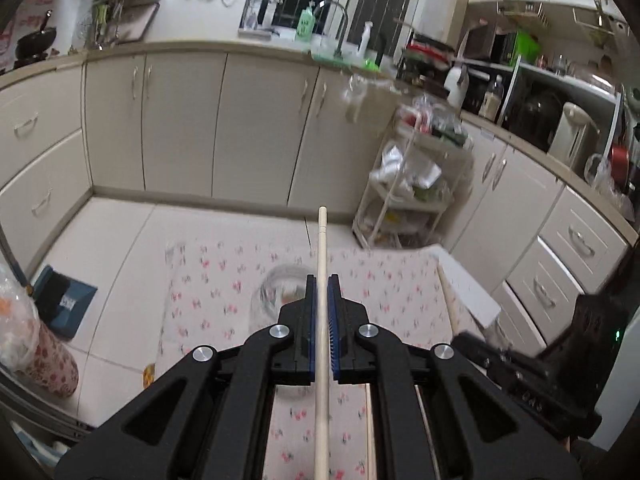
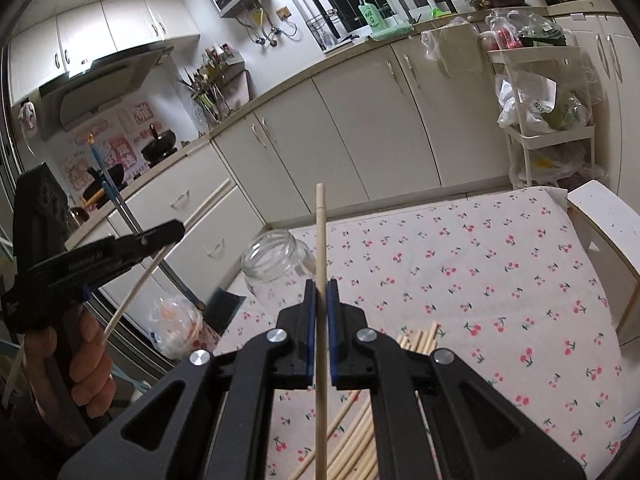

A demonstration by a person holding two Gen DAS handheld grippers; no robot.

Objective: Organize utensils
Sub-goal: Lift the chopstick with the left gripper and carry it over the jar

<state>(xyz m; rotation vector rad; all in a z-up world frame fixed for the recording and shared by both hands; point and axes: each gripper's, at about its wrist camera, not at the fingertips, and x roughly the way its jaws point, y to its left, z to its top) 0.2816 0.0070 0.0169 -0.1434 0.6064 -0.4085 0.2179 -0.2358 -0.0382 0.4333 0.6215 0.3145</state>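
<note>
The left gripper (image 1: 322, 286) was clamped on a pale wooden chopstick (image 1: 322, 248), its blue pads pressed against the stick on both sides with no gap left. The stick ran straight out past the fingertips and back under the gripper body. Seen from the right wrist camera, that same left gripper (image 2: 176, 230) hung above and to the left of the glass jar (image 2: 276, 264), with a person's hand (image 2: 90, 364) wrapped round its handle, and its chopstick (image 2: 136, 292) slanted down toward the hand.

The right gripper (image 2: 320, 286) was likewise closed tight on a second chopstick (image 2: 320, 232), which stood up past the pads, its tip showing just to the right of the jar's mouth.

The jar stood upright and open-mouthed on the cherry-print tablecloth (image 2: 480, 272), near the cloth's far left edge; in the left wrist view the jar (image 1: 280, 292) was blurred and partly hidden behind the gripper's left finger. A loose heap of more chopsticks (image 2: 360, 432) lay flat on the cloth, nearer the camera than the jar and mostly hidden under the right gripper's body.

Beyond the jar, a run of cream cabinets (image 2: 360, 120) stood under a counter. A white shelf trolley (image 2: 540, 132) stuffed with plastic bags stood to the jar's far right, by the table's corner.
</note>
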